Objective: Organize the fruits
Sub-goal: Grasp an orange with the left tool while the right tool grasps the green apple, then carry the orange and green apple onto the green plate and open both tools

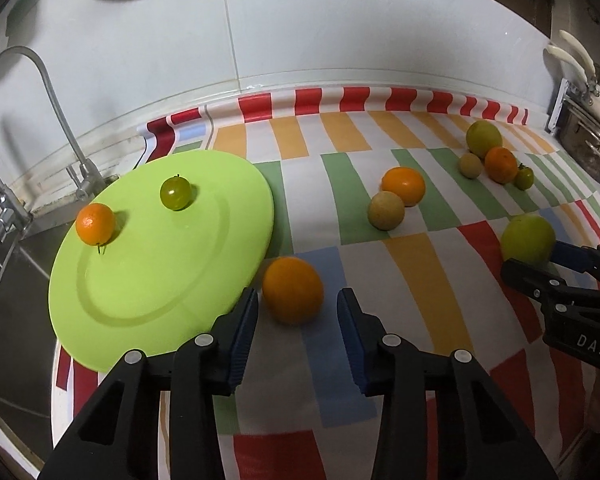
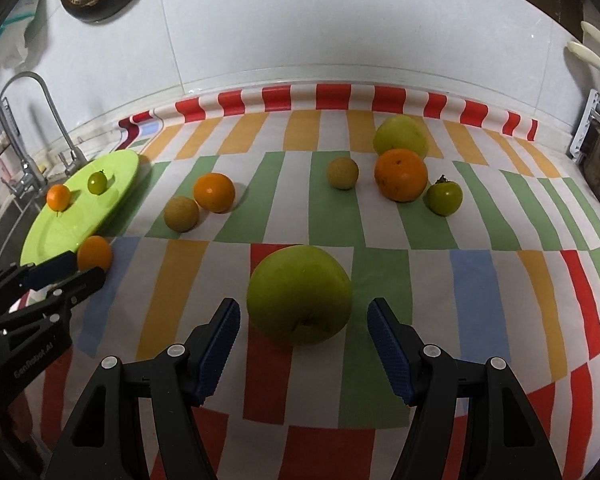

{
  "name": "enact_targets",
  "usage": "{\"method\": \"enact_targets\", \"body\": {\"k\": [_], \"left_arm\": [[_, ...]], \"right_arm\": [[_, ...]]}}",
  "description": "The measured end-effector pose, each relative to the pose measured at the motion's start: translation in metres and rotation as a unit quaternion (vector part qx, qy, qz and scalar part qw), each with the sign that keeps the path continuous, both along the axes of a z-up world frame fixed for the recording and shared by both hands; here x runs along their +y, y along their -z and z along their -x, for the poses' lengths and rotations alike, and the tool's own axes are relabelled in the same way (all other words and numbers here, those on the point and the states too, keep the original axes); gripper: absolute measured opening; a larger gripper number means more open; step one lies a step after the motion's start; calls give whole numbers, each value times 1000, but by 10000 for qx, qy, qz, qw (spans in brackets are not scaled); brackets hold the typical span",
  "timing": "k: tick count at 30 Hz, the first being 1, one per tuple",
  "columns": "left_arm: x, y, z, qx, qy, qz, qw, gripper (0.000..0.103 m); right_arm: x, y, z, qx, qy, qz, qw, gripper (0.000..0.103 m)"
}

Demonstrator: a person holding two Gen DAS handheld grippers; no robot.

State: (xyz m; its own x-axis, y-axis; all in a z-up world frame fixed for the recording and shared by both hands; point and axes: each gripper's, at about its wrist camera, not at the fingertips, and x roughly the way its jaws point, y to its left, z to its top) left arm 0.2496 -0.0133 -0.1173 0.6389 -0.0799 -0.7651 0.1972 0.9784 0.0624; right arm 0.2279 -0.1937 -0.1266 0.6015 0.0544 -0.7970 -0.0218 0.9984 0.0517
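The left gripper (image 1: 298,312) is held with its jaws spread wide, an orange (image 1: 293,290) lying on the striped cloth (image 1: 420,280) just ahead of and between the blue pads (image 1: 246,320). No contact between pads and fruit is seen. This orange rests just beside the near rim of the green plate (image 1: 152,312), on which a smaller orange (image 1: 95,224) and a small green fruit (image 1: 175,193) already sit, apart from each other.

The right gripper (image 2: 304,334) is likewise parted, with a large green apple (image 2: 300,294) lying between its fingertips and untouched. It is wider than the orange, and little spare room is left on either side.

Further fruit is scattered well apart on the cloth: an orange (image 2: 214,192) touching a tan fruit (image 2: 181,213), and a far cluster of a yellow-green apple (image 2: 400,136), an orange (image 2: 401,175), a tan fruit (image 2: 342,173) and a green persimmon (image 2: 444,197).

The step in hand is judged to be the grasping of both near fruits. It is advised that each gripper be advanced until the pads flank the widest part, then closed gently, since round fruit is likely to roll or squirt forward if pinched ahead of centre. The plate rim should be cleared by the left outer finger during closing.
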Motion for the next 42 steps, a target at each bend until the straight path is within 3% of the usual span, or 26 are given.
{"method": "enact_targets", "body": {"k": [4, 10, 20, 42], "left_arm": [[-2, 2, -7, 50, 5, -51, 10000, 37], [-4, 2, -13, 8, 46, -19, 10000, 33], [-2, -12, 0, -136, 117, 186, 9997, 33], [36, -74, 61, -869, -267, 388, 9951, 33]], "right_arm": [[-2, 3, -4, 29, 27, -22, 10000, 66], [-1, 4, -6, 27, -61, -27, 10000, 51], [1, -4, 0, -82, -139, -67, 9998, 51], [48, -68, 40, -983, -940, -95, 9907, 51]]}}
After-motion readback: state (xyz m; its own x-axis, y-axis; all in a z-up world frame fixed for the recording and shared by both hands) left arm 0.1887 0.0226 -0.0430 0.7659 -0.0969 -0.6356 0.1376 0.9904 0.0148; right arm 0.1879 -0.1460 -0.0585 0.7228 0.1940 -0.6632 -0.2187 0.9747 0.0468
